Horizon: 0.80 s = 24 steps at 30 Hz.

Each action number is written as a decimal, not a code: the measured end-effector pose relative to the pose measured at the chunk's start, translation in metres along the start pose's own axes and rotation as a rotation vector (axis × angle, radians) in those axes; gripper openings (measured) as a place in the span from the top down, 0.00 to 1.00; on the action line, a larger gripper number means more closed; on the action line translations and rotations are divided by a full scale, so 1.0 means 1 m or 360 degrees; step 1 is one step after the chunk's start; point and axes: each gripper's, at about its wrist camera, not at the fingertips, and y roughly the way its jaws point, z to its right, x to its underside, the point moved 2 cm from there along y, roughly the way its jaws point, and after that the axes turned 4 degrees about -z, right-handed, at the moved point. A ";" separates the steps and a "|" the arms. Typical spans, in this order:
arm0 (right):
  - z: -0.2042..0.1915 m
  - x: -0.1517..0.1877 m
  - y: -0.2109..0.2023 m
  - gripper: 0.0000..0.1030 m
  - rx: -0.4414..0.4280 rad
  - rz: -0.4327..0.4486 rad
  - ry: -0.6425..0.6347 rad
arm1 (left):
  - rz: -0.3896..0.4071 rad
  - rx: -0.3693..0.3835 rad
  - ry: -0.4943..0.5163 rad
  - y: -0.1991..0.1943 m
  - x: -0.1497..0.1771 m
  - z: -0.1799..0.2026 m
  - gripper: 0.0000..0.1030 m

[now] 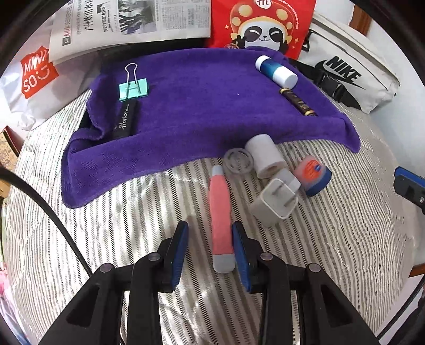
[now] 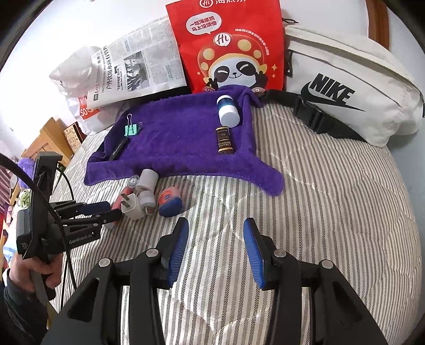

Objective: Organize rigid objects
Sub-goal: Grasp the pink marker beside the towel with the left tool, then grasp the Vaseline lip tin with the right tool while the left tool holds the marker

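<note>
A purple towel point(image 1: 186, 111) point(image 2: 180, 143) lies on the striped bed. On it are a teal binder clip point(image 1: 132, 89) point(image 2: 131, 129), a black flat item point(image 1: 126, 123), a blue-and-white bottle point(image 1: 276, 71) point(image 2: 227, 110) and a dark tube point(image 1: 298, 102) point(image 2: 225, 140). In front of the towel lie a pink-and-grey pen-like tool point(image 1: 221, 220), a white charger plug point(image 1: 276, 203) point(image 2: 131, 207), a white cylinder point(image 1: 264, 155) point(image 2: 147, 179), a clear round cap point(image 1: 238, 161) and an orange-blue item point(image 1: 314, 176) point(image 2: 170, 203). My left gripper point(image 1: 209, 238) point(image 2: 106, 211) is open around the pink tool's lower end. My right gripper point(image 2: 216, 238) is open and empty above the bed.
At the back lie a newspaper point(image 1: 127, 24) point(image 2: 138, 69), a red panda bag point(image 1: 263, 24) point(image 2: 228, 45), a white Nike waist bag point(image 1: 350, 71) point(image 2: 350, 87) and a Miniso bag point(image 1: 34, 77). Wooden furniture point(image 2: 47, 140) stands beyond the left bed edge.
</note>
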 end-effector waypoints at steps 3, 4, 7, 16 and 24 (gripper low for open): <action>0.000 0.001 0.003 0.58 -0.0006 -0.0010 -0.0003 | 0.0018 0.0004 0.0029 0.003 -0.006 0.003 0.69; 0.001 0.001 0.004 0.58 -0.0007 -0.0019 -0.0003 | 0.0025 -0.0005 0.0053 0.005 -0.009 0.006 0.69; 0.002 0.003 0.008 0.58 -0.0004 -0.0037 -0.0004 | 0.0040 -0.0038 0.0084 0.007 -0.013 0.011 0.84; -0.004 0.003 0.023 0.58 -0.0043 -0.0074 -0.0024 | 0.0059 -0.0036 0.0050 0.006 -0.010 0.010 0.84; -0.028 0.002 0.058 0.58 -0.0083 -0.0141 -0.0109 | 0.0069 -0.0109 0.0032 -0.001 0.007 -0.011 0.84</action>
